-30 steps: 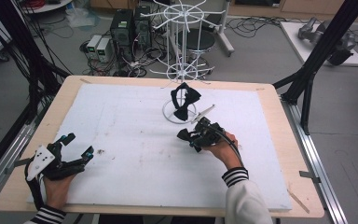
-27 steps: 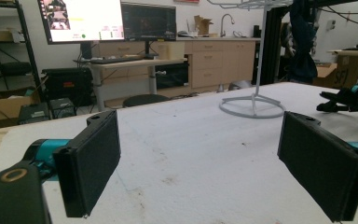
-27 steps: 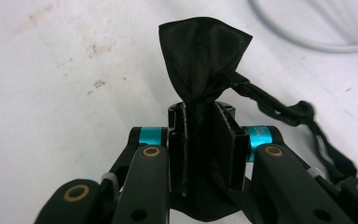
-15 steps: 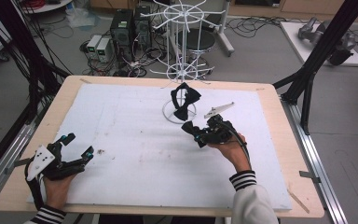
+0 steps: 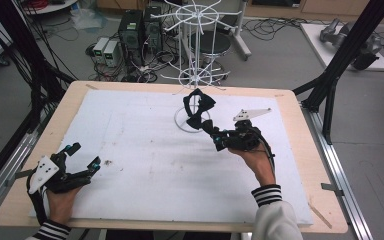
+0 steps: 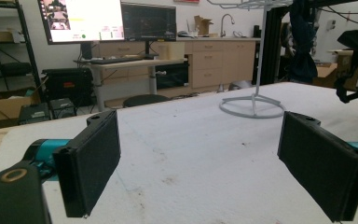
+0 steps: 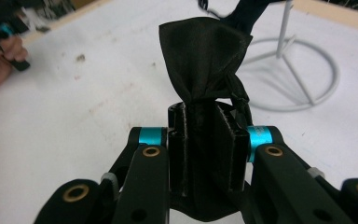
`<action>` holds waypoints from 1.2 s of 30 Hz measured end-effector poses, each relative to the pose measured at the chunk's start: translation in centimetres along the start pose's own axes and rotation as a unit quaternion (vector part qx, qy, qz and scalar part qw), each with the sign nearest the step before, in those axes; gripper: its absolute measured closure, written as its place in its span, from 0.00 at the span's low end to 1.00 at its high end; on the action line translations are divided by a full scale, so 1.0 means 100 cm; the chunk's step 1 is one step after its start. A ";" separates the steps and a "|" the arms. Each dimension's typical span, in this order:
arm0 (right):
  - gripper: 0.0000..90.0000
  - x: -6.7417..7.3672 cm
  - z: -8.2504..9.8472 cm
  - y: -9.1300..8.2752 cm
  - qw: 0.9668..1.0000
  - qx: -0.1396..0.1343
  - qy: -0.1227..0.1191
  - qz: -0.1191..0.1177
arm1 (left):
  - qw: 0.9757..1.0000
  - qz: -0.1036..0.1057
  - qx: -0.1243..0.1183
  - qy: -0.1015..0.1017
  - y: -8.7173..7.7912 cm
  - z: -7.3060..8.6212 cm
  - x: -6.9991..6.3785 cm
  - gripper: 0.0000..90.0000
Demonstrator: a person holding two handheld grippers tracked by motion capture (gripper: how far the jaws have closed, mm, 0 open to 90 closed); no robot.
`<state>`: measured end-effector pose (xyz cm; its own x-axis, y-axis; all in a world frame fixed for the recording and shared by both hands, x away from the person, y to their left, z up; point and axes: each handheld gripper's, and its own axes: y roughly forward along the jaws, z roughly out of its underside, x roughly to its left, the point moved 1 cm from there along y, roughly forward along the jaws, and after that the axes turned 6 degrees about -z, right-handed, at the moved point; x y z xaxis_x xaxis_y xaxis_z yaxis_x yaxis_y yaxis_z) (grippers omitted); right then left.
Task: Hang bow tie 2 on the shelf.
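Observation:
A black bow-tie-like cloth (image 5: 198,106) hangs low on the white wire rack (image 5: 196,75) at the table's back middle. Its lower end runs down to my right gripper (image 5: 216,141), just right of the rack's ring base. In the right gripper view that gripper (image 7: 207,122) is shut on a bunched fold of the black cloth (image 7: 205,56), and a strap leads up toward the rack's ring base (image 7: 303,74). My left gripper (image 5: 84,155) rests at the front left, open, with nothing between its pads (image 6: 91,163). The rack base (image 6: 254,105) lies far ahead of it.
A white foam sheet (image 5: 145,165) with small dark stains covers the wooden table (image 5: 300,125). Black frame struts (image 5: 345,55) rise at both sides. Computers and cables (image 5: 130,45) sit on the floor behind the table.
My right gripper has moved right and a little up with the black cloth still in its jaws. The left gripper has stayed put.

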<state>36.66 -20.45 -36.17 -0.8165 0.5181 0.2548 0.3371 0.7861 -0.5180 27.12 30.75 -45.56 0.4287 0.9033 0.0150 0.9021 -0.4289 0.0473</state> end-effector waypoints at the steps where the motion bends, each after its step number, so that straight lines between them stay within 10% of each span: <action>1: 0.85 0.000 0.000 -0.002 1.000 -0.006 0.003 -0.001 | 1.000 0.000 0.000 0.000 0.000 0.000 0.000 0.15; 20: 0.85 -0.001 -0.006 -0.029 0.993 -0.116 -0.004 0.028 | 1.000 0.000 0.000 -0.001 0.000 0.000 0.000 0.15; 36: 0.85 -0.002 -0.016 -0.040 0.988 -0.138 -0.010 0.068 | 1.000 0.000 0.000 -0.001 0.000 0.000 0.000 0.15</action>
<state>36.21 -23.17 -32.85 -0.7630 0.6205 0.1809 0.5569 0.7732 -0.3032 27.13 30.74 -45.56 0.4290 0.9032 0.0140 0.9020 -0.4292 0.0466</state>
